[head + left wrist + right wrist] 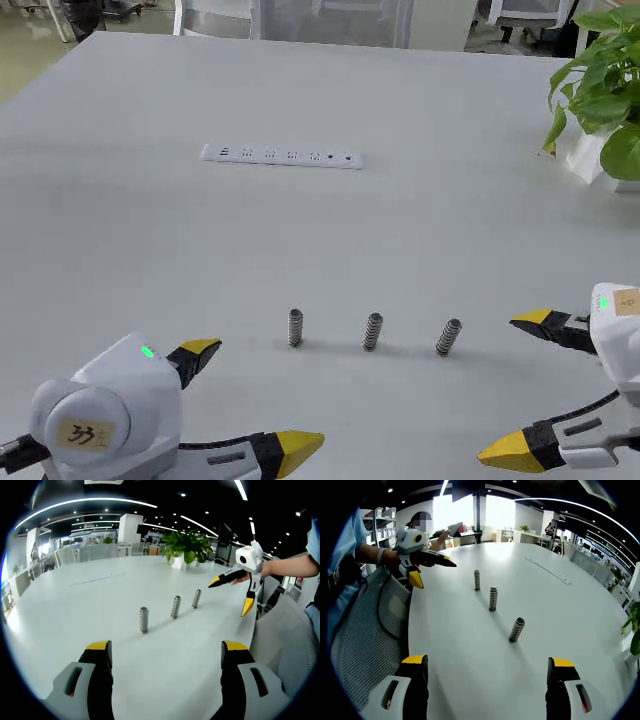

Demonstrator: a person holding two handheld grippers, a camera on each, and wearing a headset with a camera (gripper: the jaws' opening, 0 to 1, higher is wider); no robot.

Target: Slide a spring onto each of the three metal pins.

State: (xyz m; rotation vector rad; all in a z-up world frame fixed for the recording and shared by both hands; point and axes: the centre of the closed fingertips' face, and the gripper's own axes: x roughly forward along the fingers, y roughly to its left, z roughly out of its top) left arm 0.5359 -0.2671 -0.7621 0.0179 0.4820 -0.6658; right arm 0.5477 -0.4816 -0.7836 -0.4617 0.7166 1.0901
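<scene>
Head view: three springs (372, 331) upright in row; left tool (250, 396), right tool (515, 387) spread, empty.

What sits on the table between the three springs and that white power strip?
Nothing: in the head view, bare grey tabletop runs from the springs to the power strip.

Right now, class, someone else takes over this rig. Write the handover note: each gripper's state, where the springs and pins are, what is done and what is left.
Grippers: the left gripper is open and empty, at the near left of the table. The right gripper is open and empty, at the near right.
Things: three springs stand in a row between them: the left spring, the middle spring, and the right spring, which leans.
Pins: hidden, presumably inside the springs.
Done: apparently all three springs are on.
Left: probably only checking that the right spring is seated.
</scene>
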